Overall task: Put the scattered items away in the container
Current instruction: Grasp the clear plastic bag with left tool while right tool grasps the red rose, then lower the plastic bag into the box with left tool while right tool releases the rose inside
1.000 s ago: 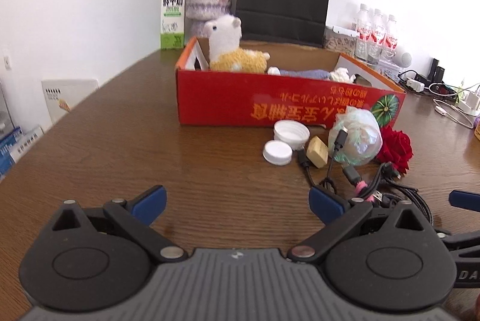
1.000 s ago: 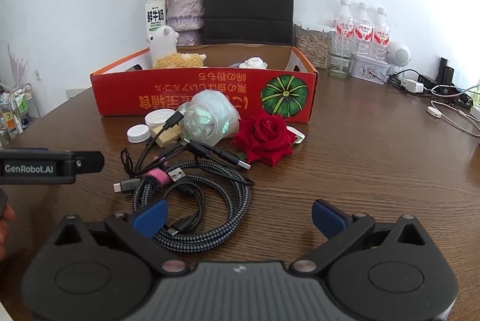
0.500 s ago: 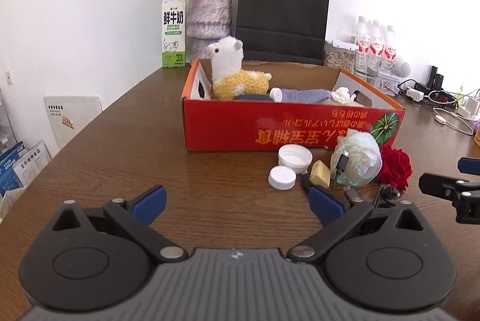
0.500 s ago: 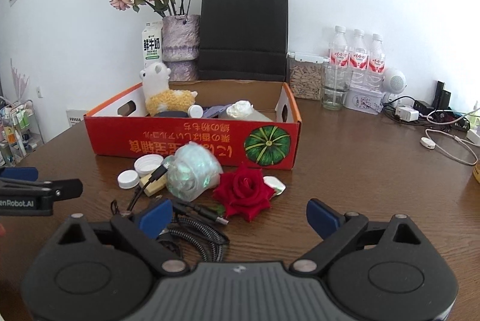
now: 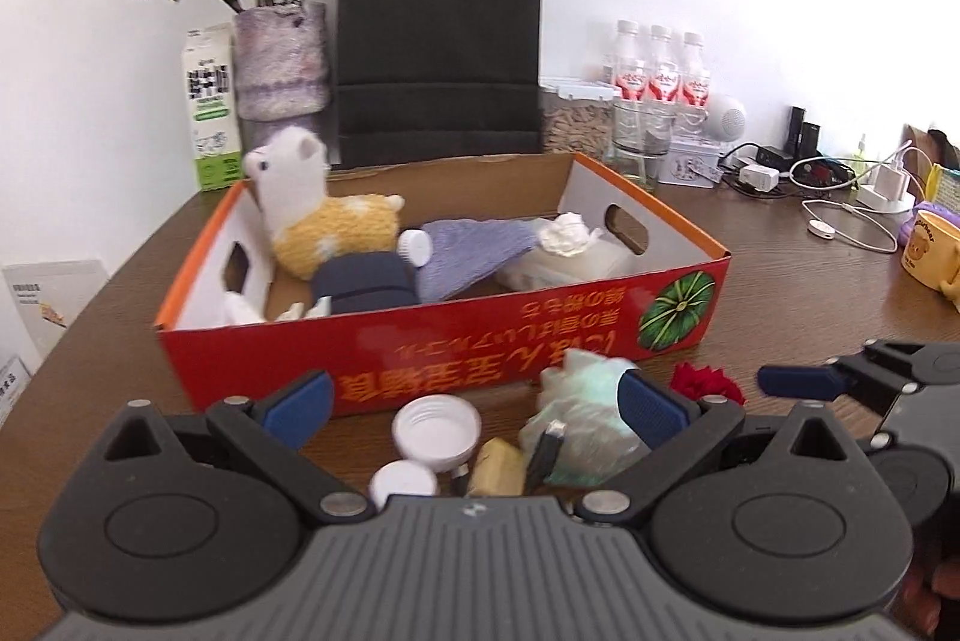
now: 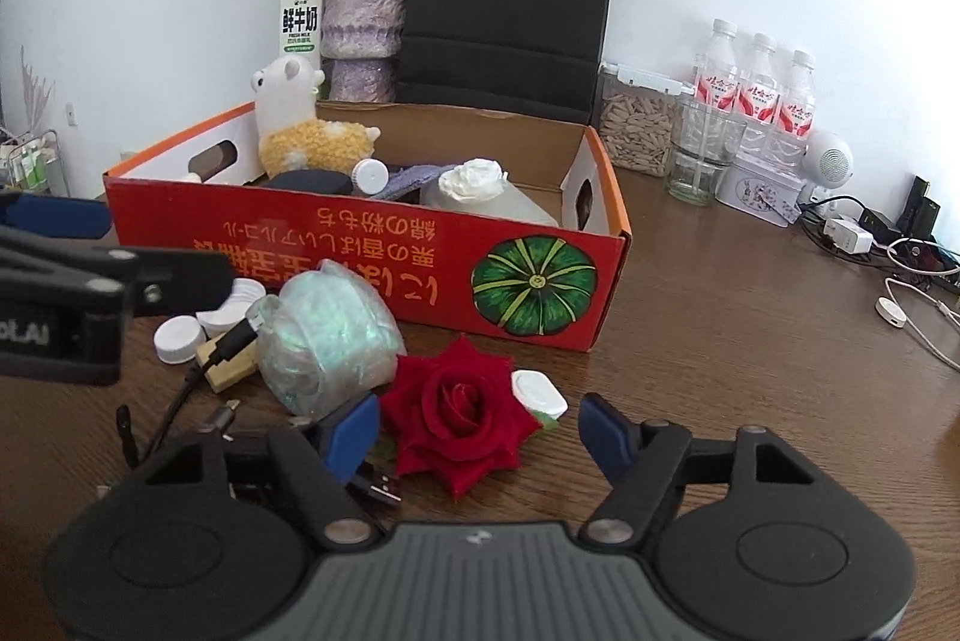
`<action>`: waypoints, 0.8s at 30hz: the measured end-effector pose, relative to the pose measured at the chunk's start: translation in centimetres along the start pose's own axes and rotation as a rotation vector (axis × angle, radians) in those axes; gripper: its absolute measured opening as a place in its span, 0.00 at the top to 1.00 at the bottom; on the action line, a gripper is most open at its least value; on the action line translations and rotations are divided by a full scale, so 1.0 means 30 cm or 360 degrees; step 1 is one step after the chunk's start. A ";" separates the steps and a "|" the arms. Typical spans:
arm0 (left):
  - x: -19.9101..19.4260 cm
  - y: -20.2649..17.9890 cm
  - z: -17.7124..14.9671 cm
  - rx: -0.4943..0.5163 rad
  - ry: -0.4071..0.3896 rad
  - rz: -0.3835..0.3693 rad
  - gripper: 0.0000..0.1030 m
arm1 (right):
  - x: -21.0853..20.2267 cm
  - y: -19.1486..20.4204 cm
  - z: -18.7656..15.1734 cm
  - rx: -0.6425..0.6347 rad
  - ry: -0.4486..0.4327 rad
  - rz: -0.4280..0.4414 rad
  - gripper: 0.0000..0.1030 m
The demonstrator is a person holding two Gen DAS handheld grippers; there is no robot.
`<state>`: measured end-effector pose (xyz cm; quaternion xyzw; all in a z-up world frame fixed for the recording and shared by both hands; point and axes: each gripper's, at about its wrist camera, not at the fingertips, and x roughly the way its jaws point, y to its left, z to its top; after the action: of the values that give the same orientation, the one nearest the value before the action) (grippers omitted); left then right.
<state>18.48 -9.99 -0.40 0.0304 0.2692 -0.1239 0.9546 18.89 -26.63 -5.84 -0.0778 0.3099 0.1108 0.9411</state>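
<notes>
Both wrist views, at a wooden table. The right gripper has come forward over the loose pile, and its jaws have just been closing; its blue fingers now stand partly apart, one on each side of the red rose, and they do not yet appear to press on it; compared with a second ago, the coiled cables have slipped under the tool and only a plug shows. The left gripper has likewise advanced toward the red box; its fingers stand wide apart and hold nothing, with the white caps, a tan block and a crumpled plastic bundle lying between them on the table. The rose is judged the next item for the box, which already holds a plush alpaca, a cloth and other pieces; the pile lies just in front of the box's near wall. Hidden or unclear: most of the cables; the white object touching the rose is half covered; the box print is upside down and blurred in the left view.
</notes>
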 end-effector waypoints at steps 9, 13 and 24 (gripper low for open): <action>0.186 -0.034 0.021 -0.0077 0.0208 -0.0203 0.23 | 0.025 -0.046 0.013 0.0000 -0.0060 0.0076 0.65; 0.206 -0.010 0.005 -0.0151 0.0268 -0.0335 0.57 | 0.016 -0.061 0.010 0.0040 -0.0108 0.0060 0.66; 0.129 0.054 0.018 -0.0314 0.0085 -0.0379 0.60 | -0.035 -0.047 -0.003 0.0061 -0.0263 0.0040 0.67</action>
<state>22.36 -9.35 -1.97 -0.0923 0.3072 -0.2082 0.9240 18.38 -28.18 -5.19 -0.0464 0.2342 0.1227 0.9633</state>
